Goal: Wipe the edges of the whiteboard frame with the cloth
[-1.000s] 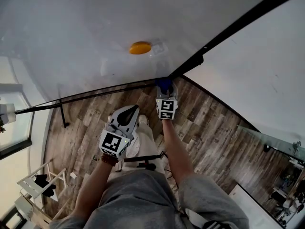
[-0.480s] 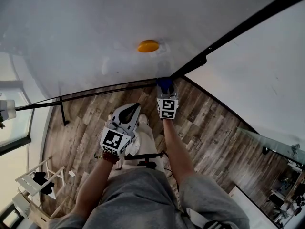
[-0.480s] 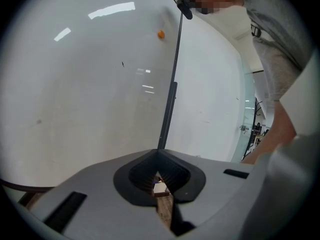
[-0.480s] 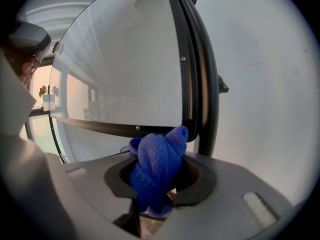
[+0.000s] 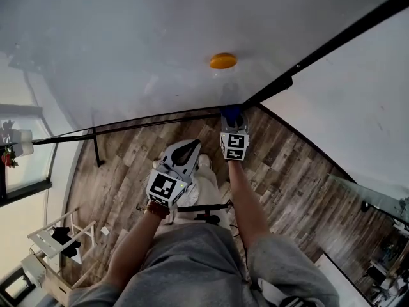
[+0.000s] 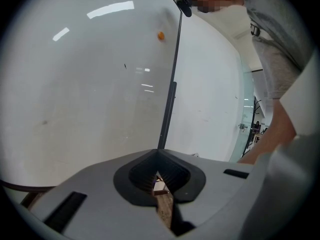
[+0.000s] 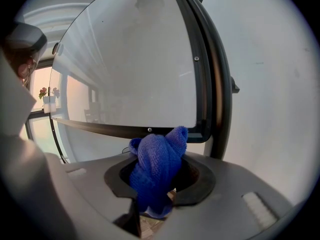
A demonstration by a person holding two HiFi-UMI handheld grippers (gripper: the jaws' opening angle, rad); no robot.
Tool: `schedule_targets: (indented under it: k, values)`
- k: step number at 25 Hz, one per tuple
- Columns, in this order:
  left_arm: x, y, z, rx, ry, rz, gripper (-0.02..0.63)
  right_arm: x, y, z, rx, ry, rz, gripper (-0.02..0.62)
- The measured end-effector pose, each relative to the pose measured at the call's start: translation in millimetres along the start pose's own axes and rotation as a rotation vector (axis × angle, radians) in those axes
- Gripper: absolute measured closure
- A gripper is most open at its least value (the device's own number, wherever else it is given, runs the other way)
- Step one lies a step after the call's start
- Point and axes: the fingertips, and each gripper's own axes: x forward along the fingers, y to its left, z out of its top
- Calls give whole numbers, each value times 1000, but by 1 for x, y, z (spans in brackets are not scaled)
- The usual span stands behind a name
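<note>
The right claw [image 7: 159,186] grips the blue cloth [image 7: 157,161]; the left claw [image 6: 160,180] is closed.

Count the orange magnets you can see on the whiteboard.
1. The orange magnet sits on the whiteboard, above the lower right corner of its frame. Others may lie outside the views.

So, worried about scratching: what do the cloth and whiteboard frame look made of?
Cloth: blue, looped pile, probably soft microfibre or terry. Whiteboard frame: black, smooth, slight sheen, small screw heads; painted metal or plastic, cannot tell which.
</note>
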Motion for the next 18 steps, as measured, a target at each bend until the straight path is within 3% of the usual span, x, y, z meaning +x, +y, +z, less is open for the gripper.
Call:
schedule_targets:
  k: [18]
  values:
    - [-17,30,0,-29,-24,29,597,7,33,2,3,20,16,457]
